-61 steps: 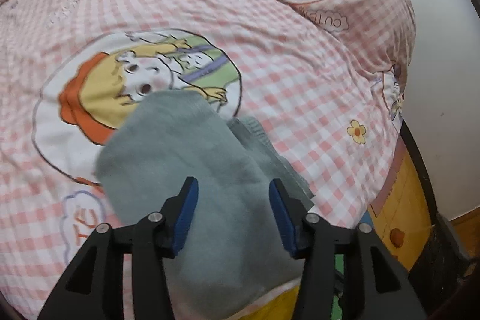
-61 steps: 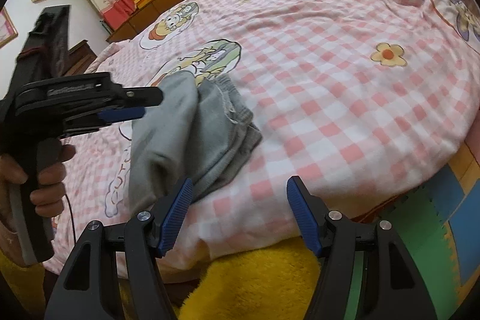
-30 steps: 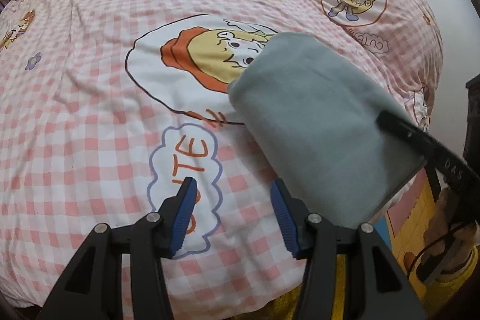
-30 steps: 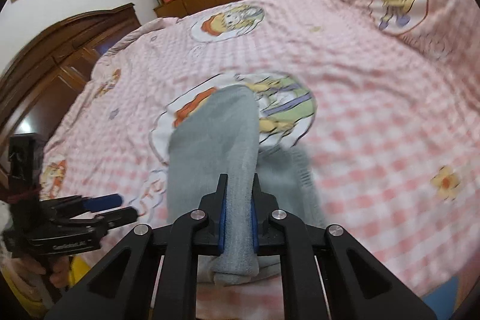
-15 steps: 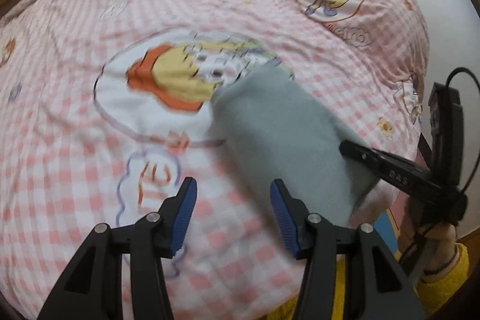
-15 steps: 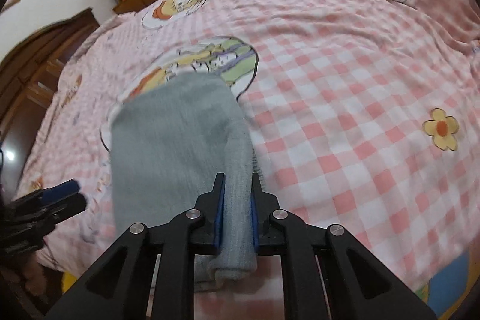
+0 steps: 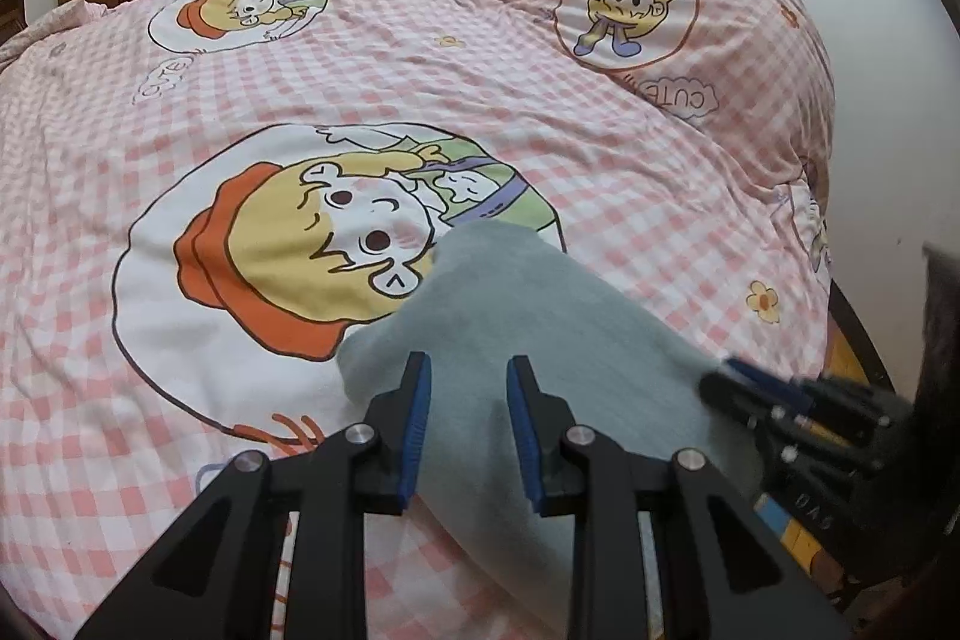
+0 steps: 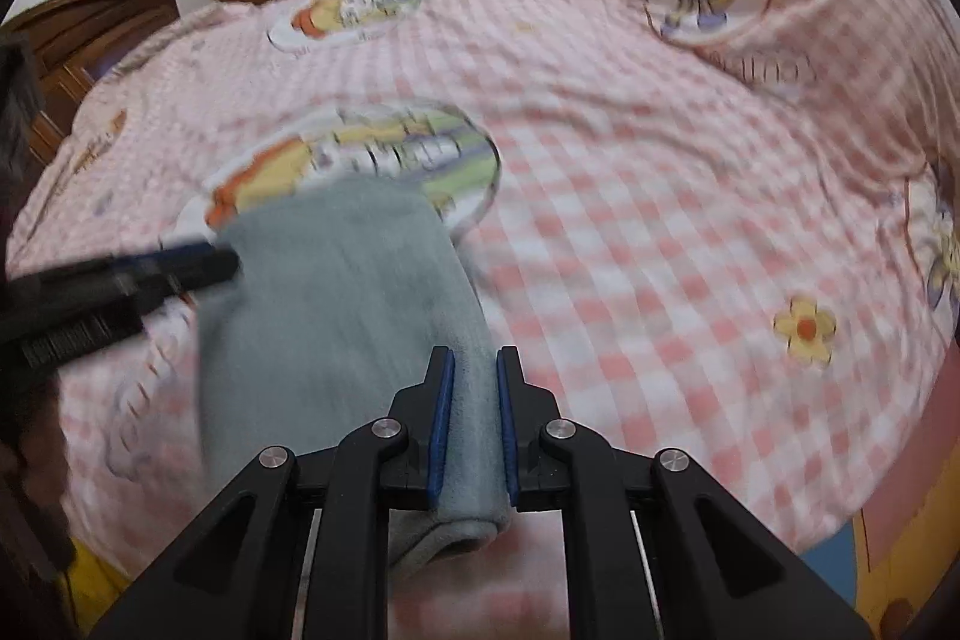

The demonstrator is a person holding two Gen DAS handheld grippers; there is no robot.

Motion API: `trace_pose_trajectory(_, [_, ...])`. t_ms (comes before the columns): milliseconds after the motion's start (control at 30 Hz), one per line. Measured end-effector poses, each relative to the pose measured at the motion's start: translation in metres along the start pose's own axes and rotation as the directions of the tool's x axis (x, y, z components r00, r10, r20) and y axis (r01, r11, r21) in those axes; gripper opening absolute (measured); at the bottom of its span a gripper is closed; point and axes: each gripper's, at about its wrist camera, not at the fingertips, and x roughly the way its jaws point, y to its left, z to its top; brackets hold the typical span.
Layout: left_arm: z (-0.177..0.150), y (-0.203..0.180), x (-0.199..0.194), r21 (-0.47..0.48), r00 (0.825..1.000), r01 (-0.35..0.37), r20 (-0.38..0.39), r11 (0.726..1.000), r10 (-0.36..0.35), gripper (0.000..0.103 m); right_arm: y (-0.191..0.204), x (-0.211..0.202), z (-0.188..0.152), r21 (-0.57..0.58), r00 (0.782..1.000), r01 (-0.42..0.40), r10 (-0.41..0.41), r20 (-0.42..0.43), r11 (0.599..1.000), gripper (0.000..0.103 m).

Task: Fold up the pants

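Grey fleece pants [image 8: 336, 304], long axis running away across pink checked bedcover [image 8: 660, 280]; right gripper [image 8: 474, 424] pinching near edge, left gripper [image 7: 465, 421] just narrowing astride opposite edge, pads clear of cloth

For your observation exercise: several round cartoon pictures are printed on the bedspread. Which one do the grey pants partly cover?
The large orange-hat cartoon mid-bed: the grey pants overlap its lower right edge. The purple-hat cartoon on the raised hump and the small far cartoon lie uncovered.
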Motion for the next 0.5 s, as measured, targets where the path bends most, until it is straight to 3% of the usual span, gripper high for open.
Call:
trace_pose_trajectory(133, [-0.004,0.002,0.019,0.034,1.000,-0.006,-0.029,0.999,0.007,0.027,-0.011,0.005,-0.007,0.041,0.999,-0.032,0.034,-0.036,0.999,0.015])
trace_pose_trajectory(333, [-0.011,0.002,0.034,0.049,0.999,-0.027,-0.030,0.998,0.028,0.027,-0.008,-0.030,0.008,0.047,0.997,0.024,-0.028,0.071,0.999,0.015])
trace_pose_trajectory(400, [-0.010,0.004,0.035,0.034,0.999,-0.015,-0.029,0.999,0.016,0.027,-0.007,-0.031,0.018,0.067,0.995,-0.069,0.064,0.074,0.995,0.015])
trace_pose_trajectory(500, [-0.010,0.003,0.036,0.026,1.000,-0.013,-0.026,1.000,0.014,0.027,0.005,-0.005,0.042,0.059,0.972,-0.236,0.237,0.000,0.970,0.015])
